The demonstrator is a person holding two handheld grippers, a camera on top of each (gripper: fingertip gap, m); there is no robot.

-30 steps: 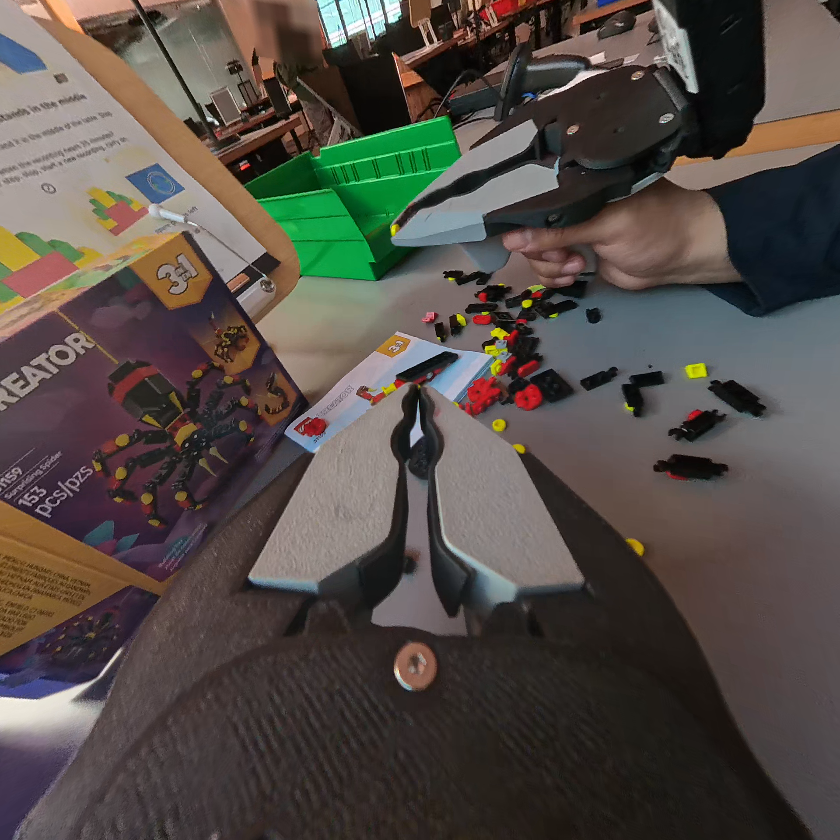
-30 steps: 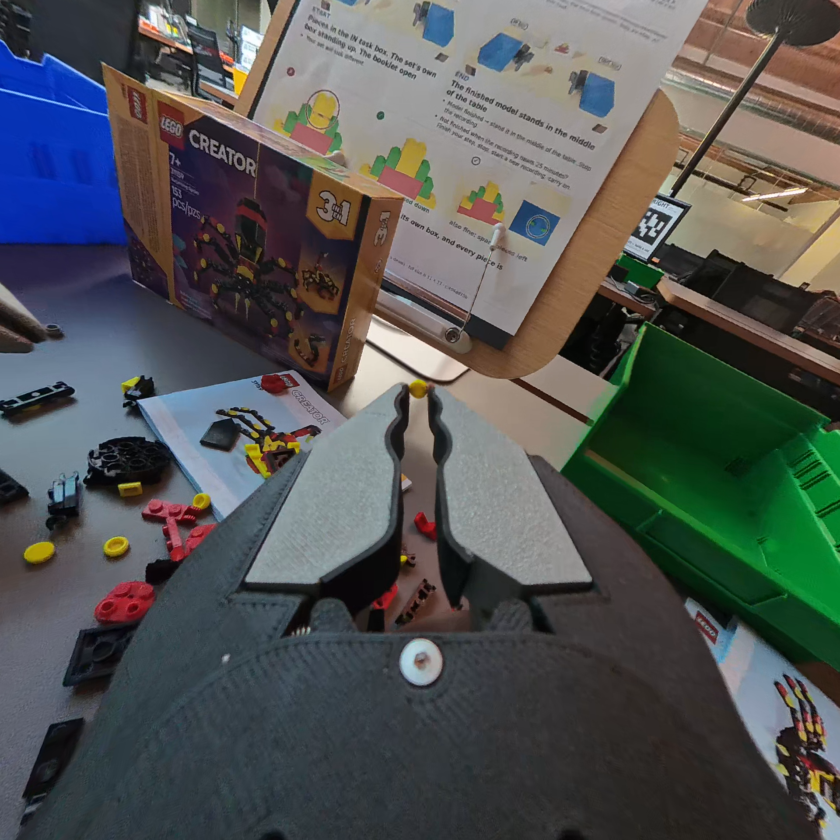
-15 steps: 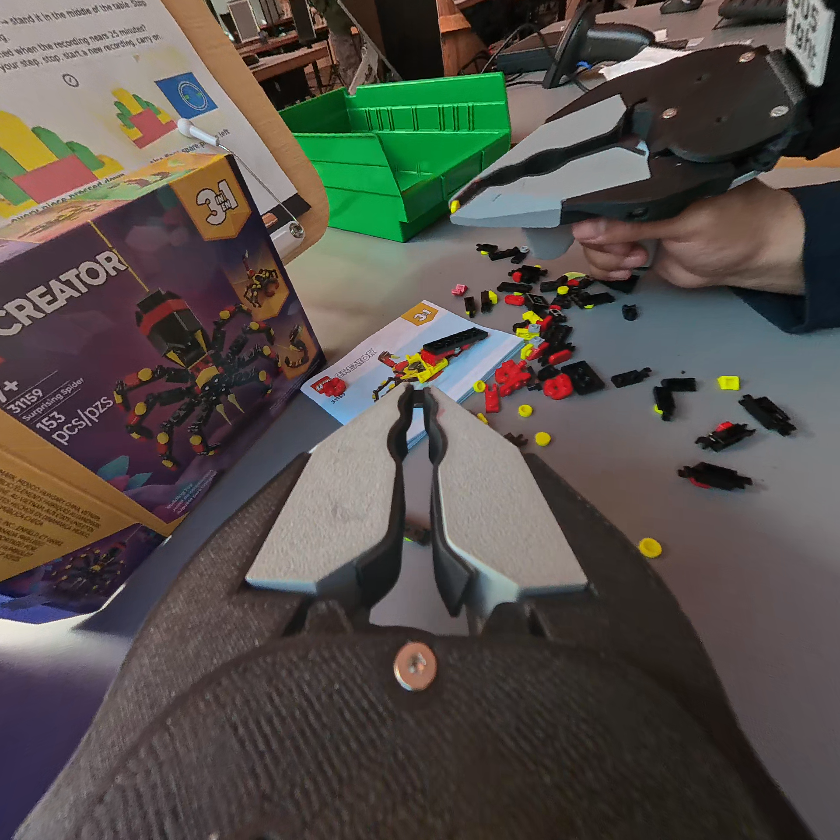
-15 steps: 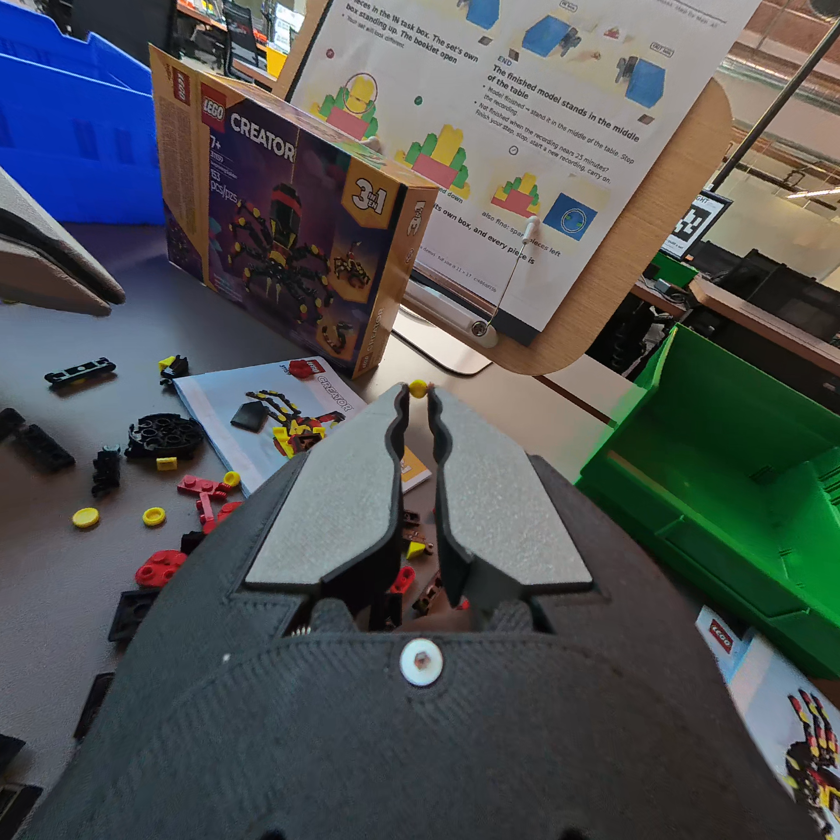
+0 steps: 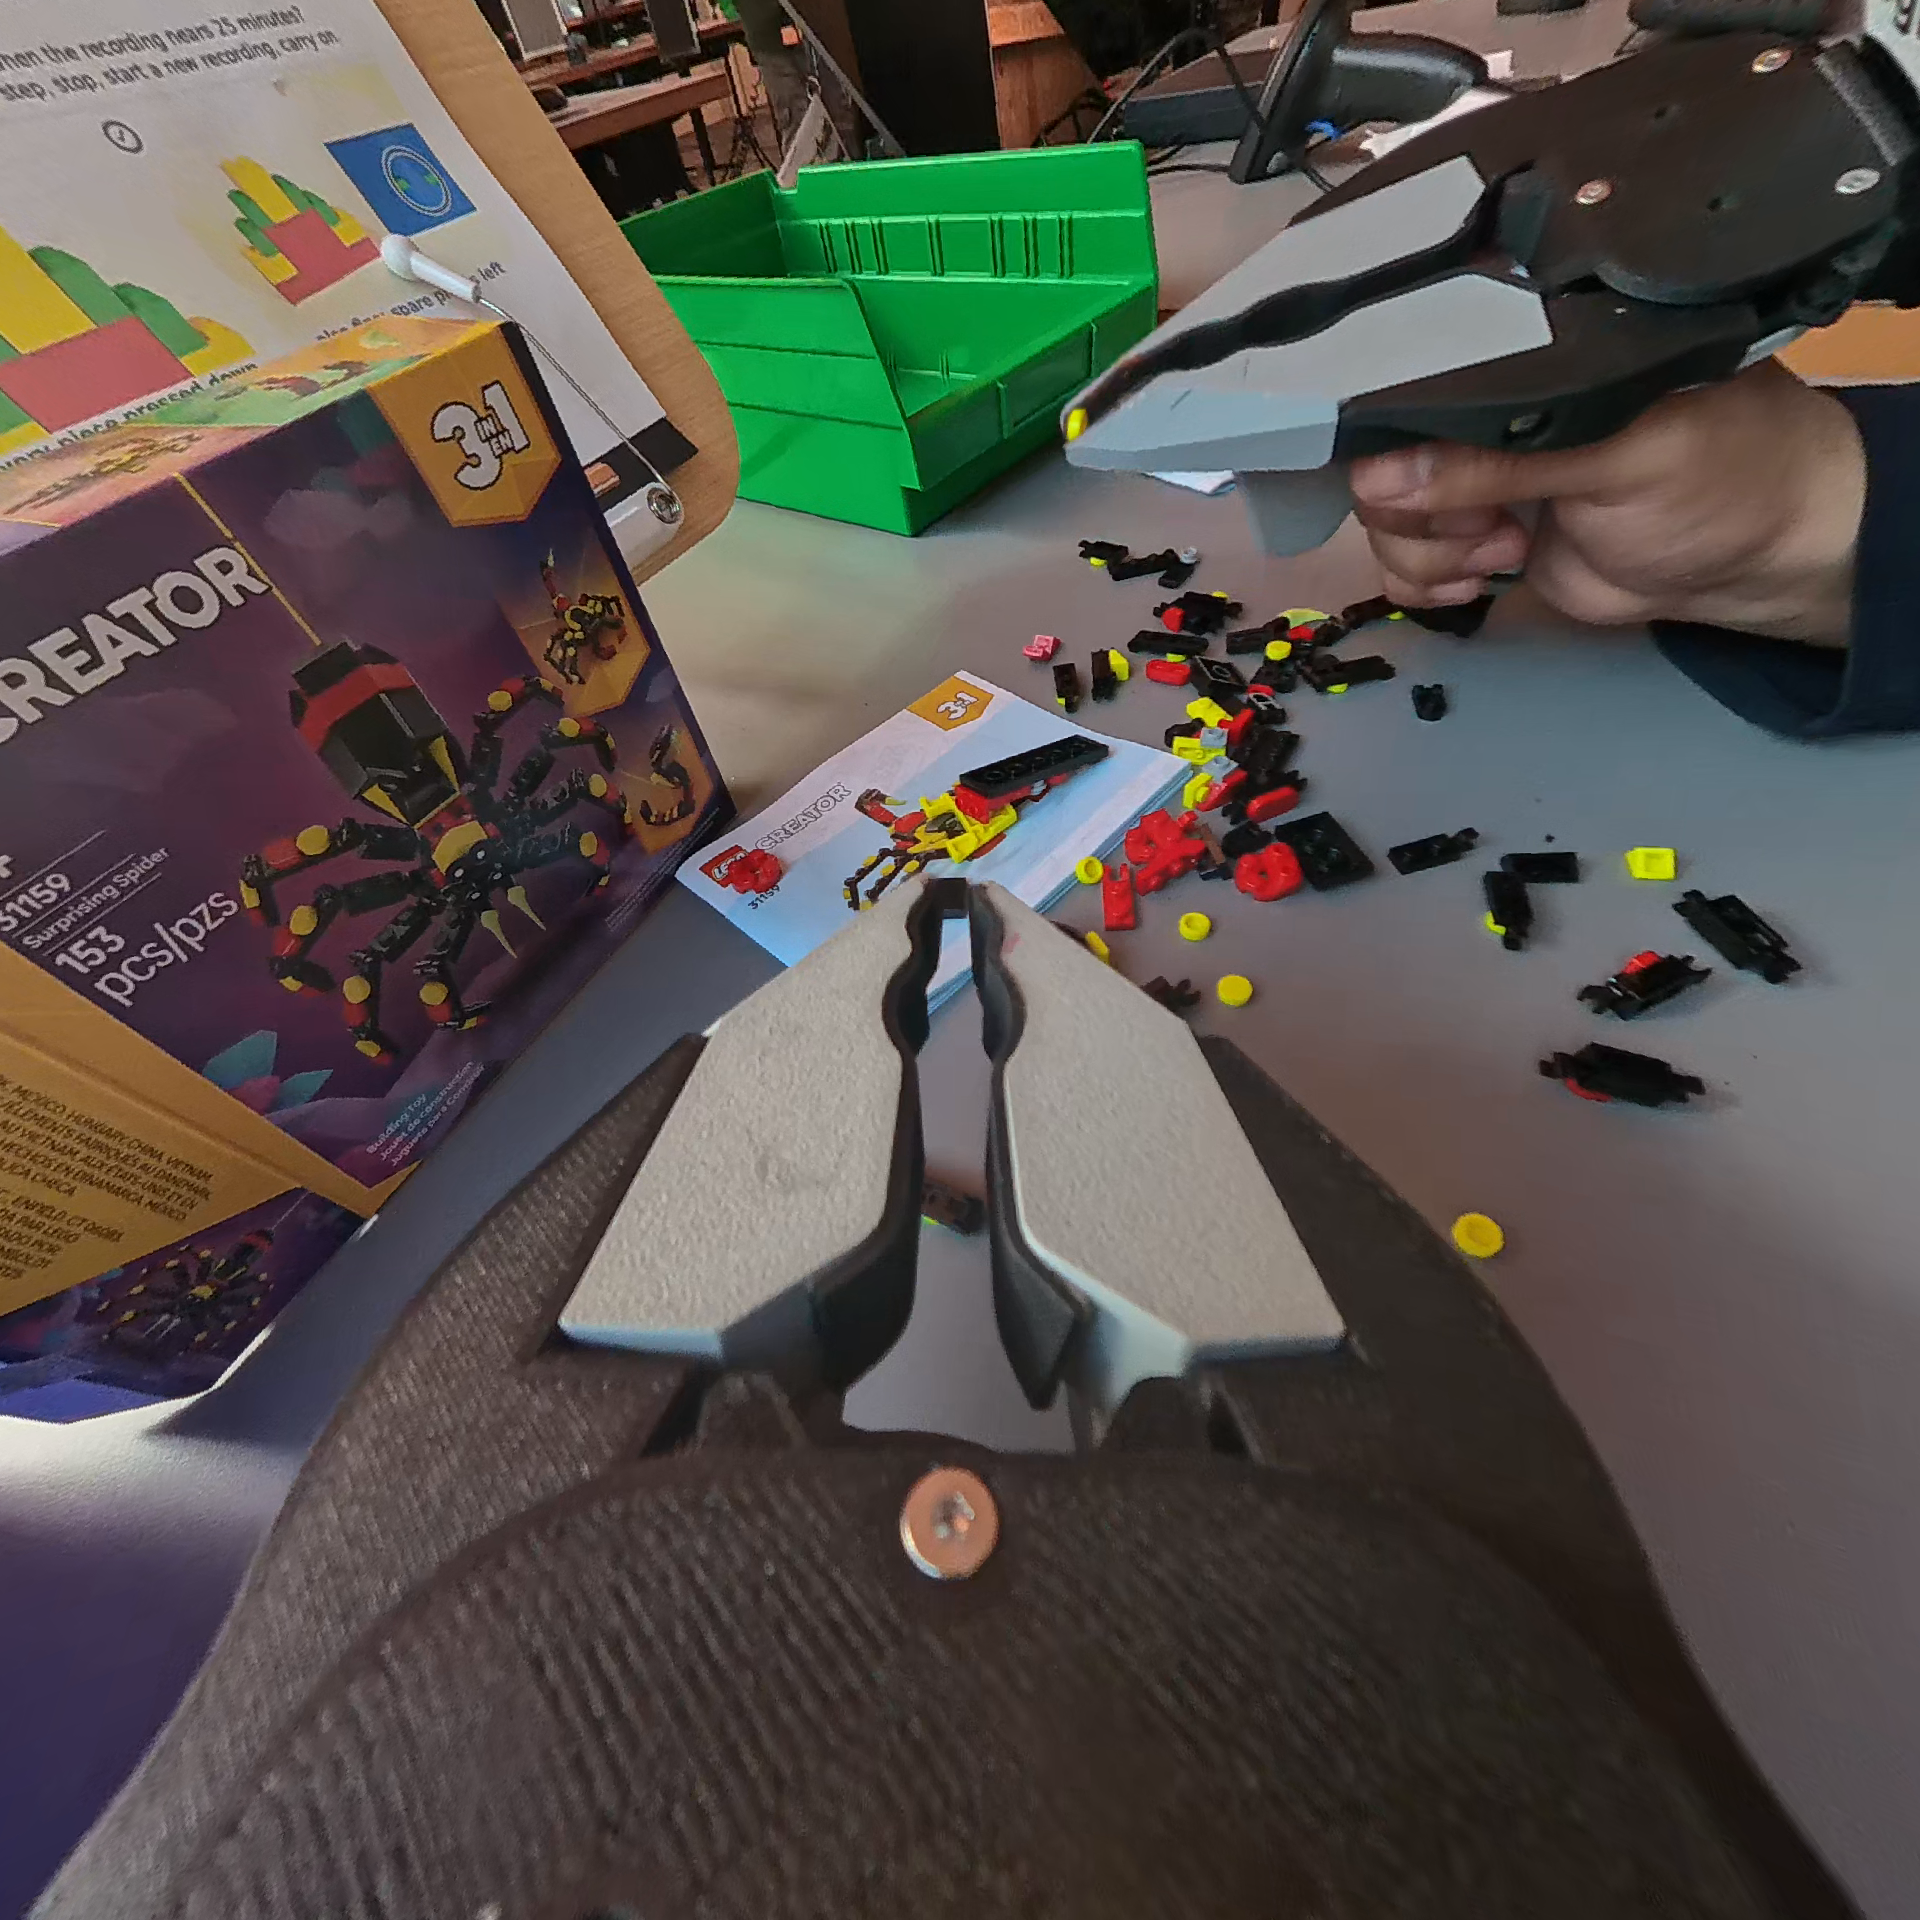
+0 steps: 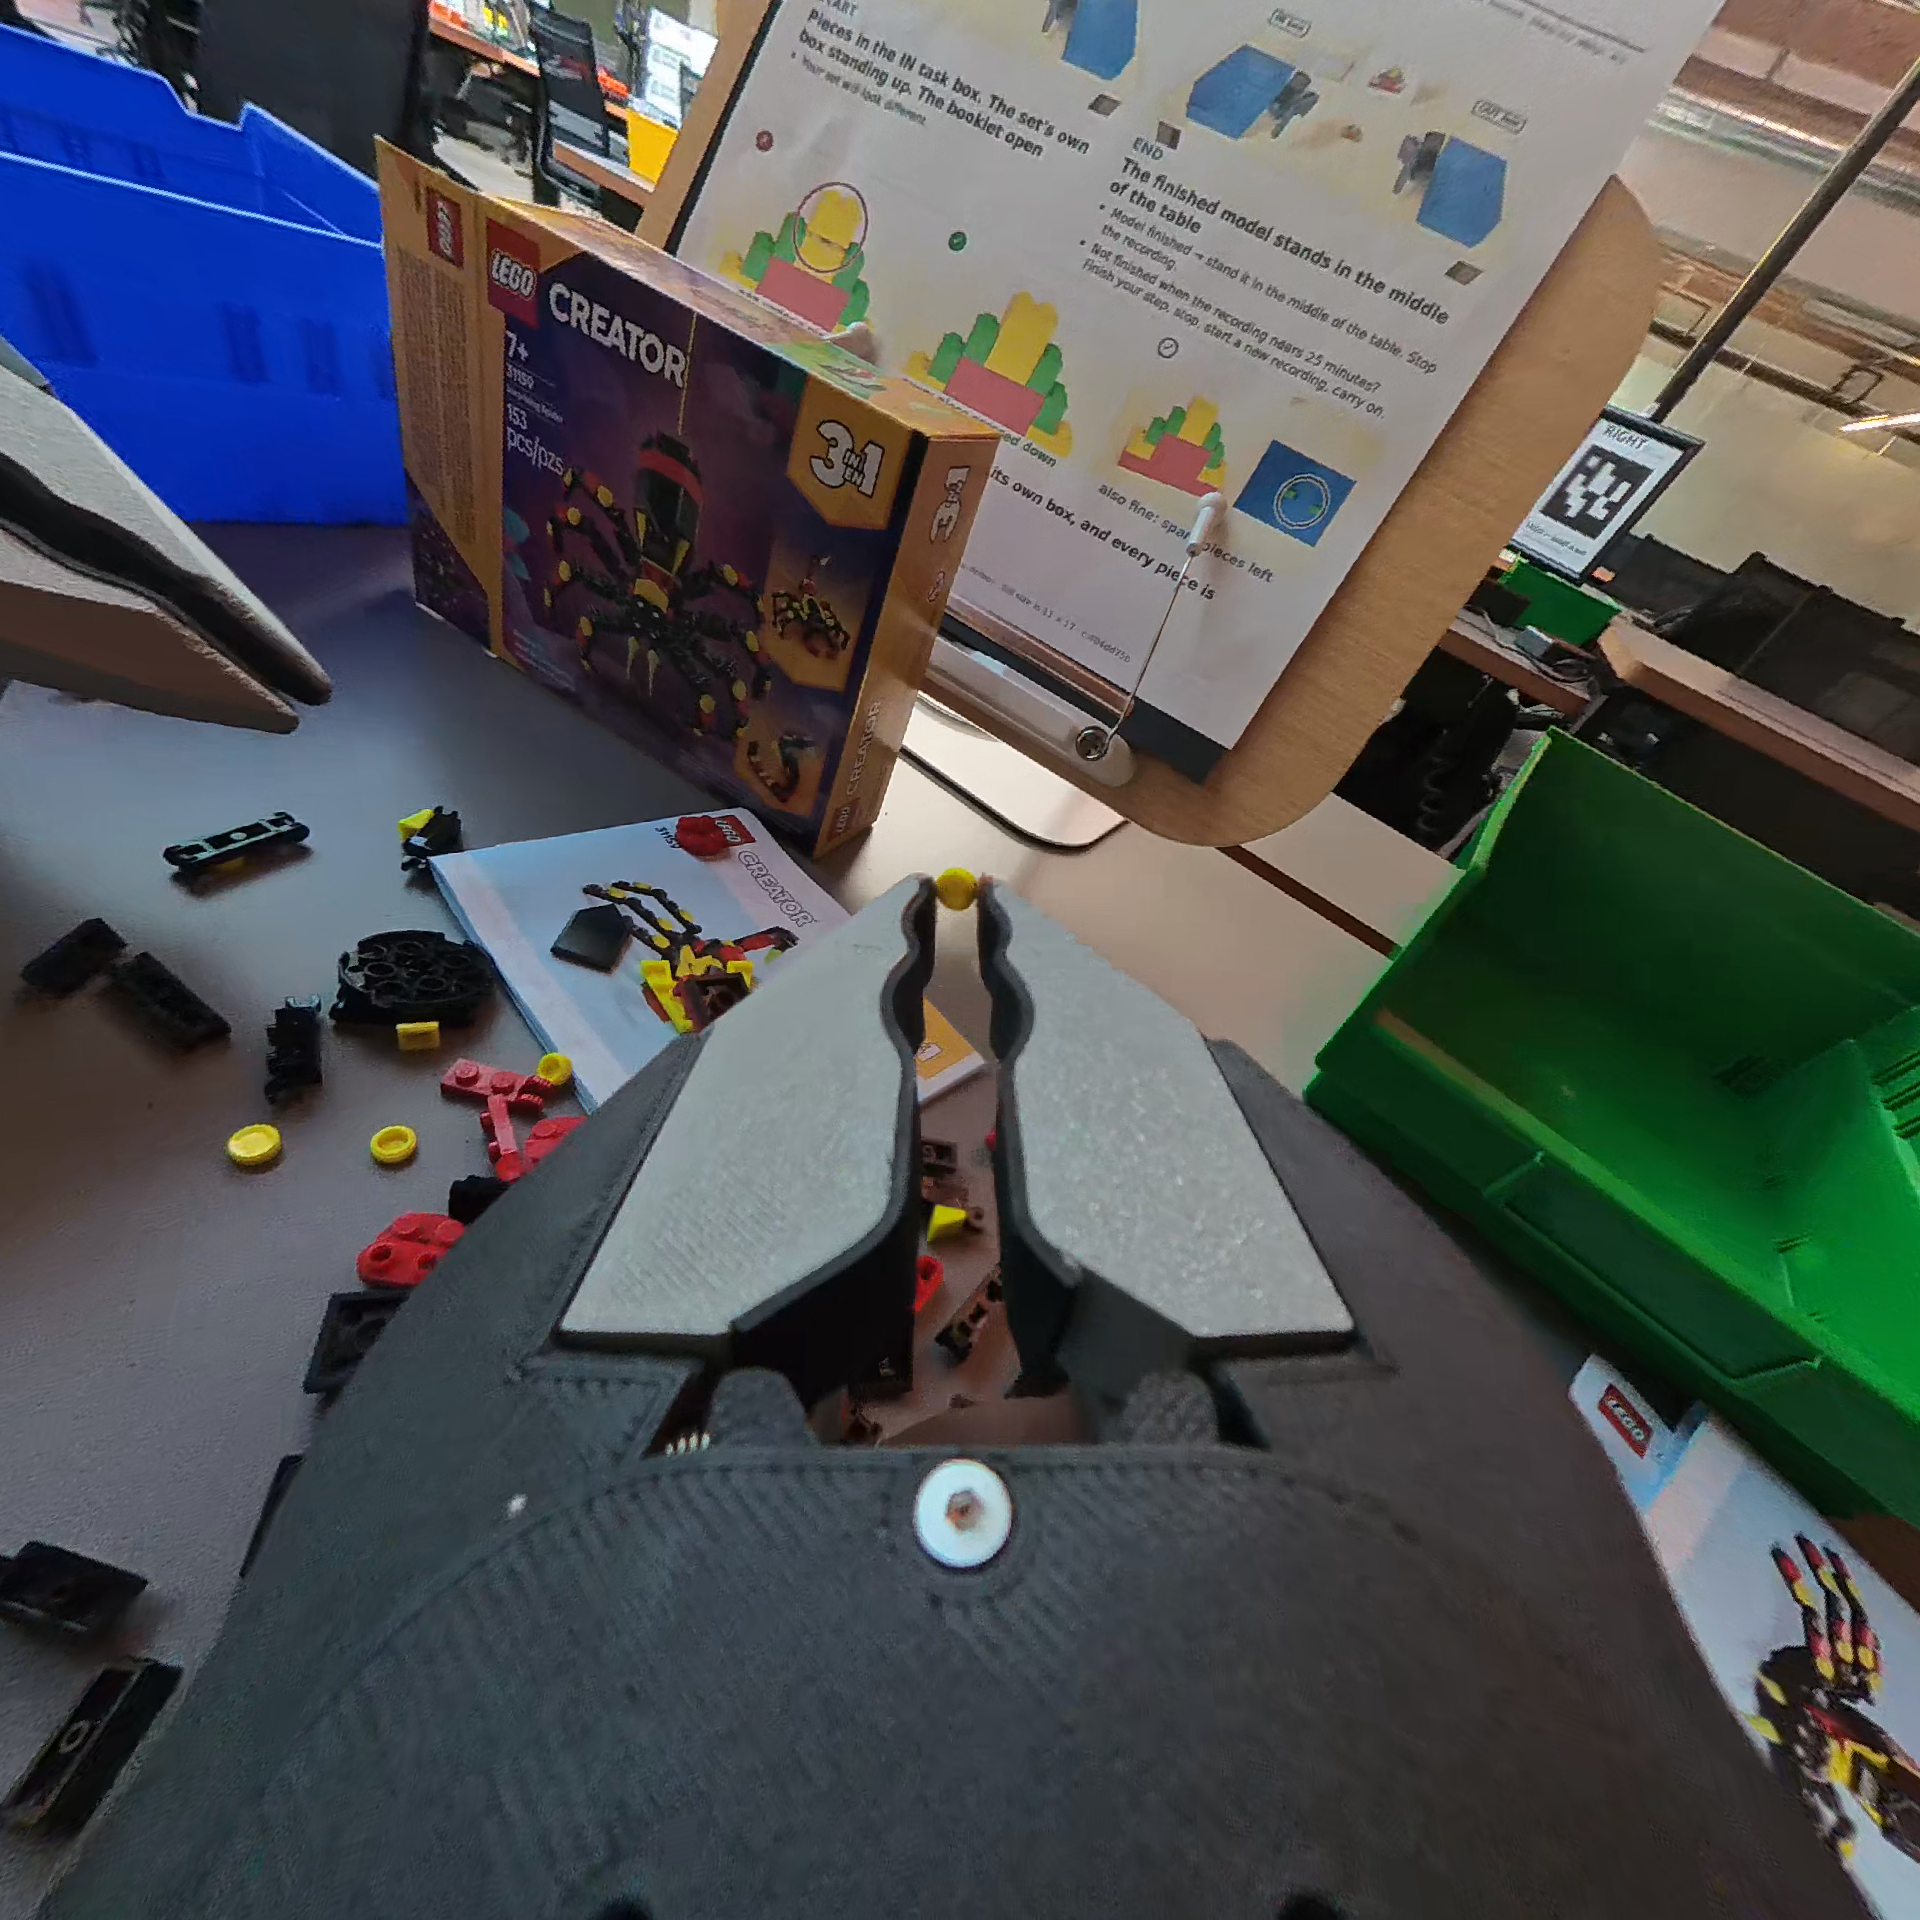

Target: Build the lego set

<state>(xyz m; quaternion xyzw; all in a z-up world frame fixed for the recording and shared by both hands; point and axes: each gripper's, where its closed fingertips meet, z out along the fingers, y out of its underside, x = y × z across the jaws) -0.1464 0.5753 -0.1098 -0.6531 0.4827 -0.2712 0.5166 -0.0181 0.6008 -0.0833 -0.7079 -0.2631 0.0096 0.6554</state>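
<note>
Bricks point(image 5: 1242, 727) in black, red and yellow lie scattered on the grey table point(image 5: 1621, 1351), at about 1 o'clock from the left claw point(image 5: 948, 896) in its own view. That claw is clenched on a small black piece point(image 5: 947, 891) pinched between its tips, held above the near edge of the light blue booklet point(image 5: 935, 810) that lies flat on the table at 12 o'clock. The set's box point(image 5: 312, 790) stands upright at 10 o'clock, just beside the booklet's left corner. Behind the box leans a wooden board with a printed sheet point(image 5: 187, 208), and a green bin point(image 5: 904, 312) sits at 12 o'clock, farther back.

The right claw point(image 6: 955, 889) is clenched too, grasping a small yellow round piece point(image 6: 955, 886) at its very tips. In the left wrist view it hangs in the air at 2 o'clock above the far end of the brick pile, gripped by a hand point(image 5: 1631, 520) in a dark sleeve. In the right wrist view the box stands at 11 o'clock, the booklet lies at 10 o'clock with loose pieces to its left, and a blue bin point(image 6: 197, 312) sits at the far left, behind the box. A second printed leaflet point(image 6: 1766, 1600) lies at 4 o'clock, in front of the green bin.
</note>
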